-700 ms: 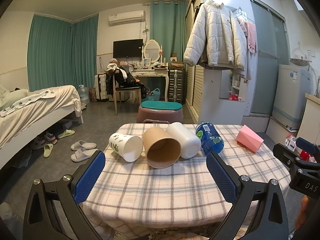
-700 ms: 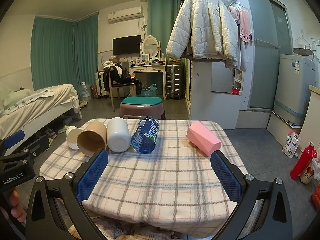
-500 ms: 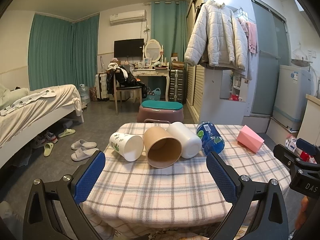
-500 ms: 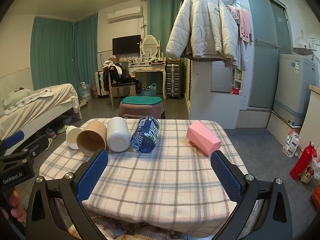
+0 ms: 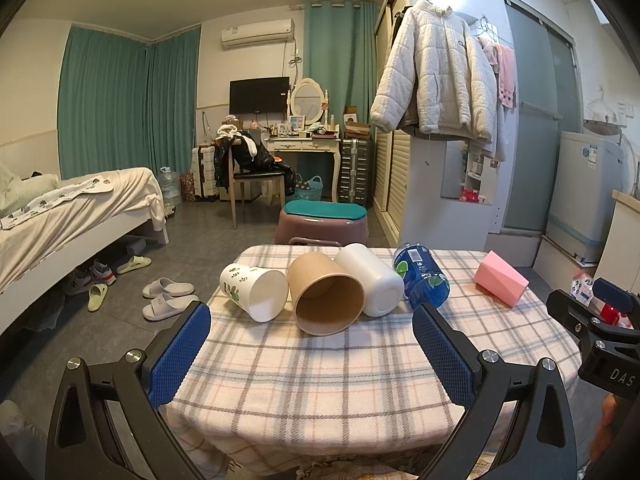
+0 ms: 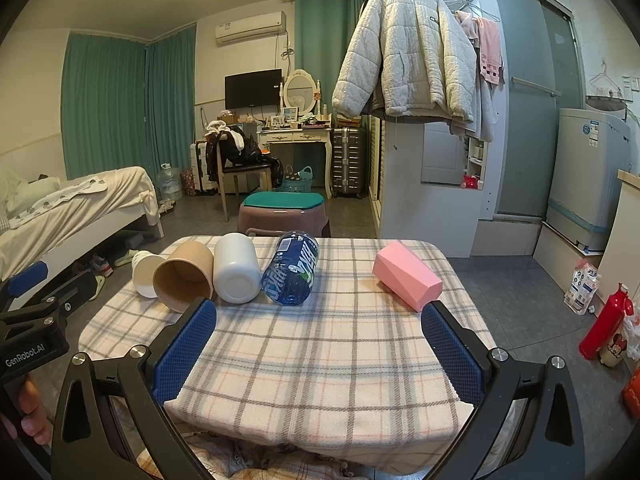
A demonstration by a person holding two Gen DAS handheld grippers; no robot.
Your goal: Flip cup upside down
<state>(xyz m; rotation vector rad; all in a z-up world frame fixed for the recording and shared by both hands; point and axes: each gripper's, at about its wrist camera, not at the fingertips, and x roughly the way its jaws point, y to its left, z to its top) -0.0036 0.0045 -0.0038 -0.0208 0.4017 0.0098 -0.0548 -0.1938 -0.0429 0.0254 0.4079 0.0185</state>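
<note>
**Five vessels lying on their sides, both grippers spread and empty**

While we hold both tools short of the near edge of the table, nothing sits between their fingers. Our left gripper has its jaws spread wide, the blue pads ribbed with a fine grid texture and set in black angular arms. Our right gripper is likewise released, grasping nothing, over the soft plaid tablecloth of cream, grey and peach lines.

At the far side of the cloth a row of things lies tipped over. Leftmost is a white paper cup printed with green leaves, its mouth turned toward us. Touching it, a brown kraft-paper cup, tapered and matte, shows its open round mouth and inner base. Beside that rests a smooth white plastic cylinder, its flat end facing us, then a blue translucent bottle with a printed label. Well apart to the right lies a pink faceted cup, angular and matte, also on its side.
</note>
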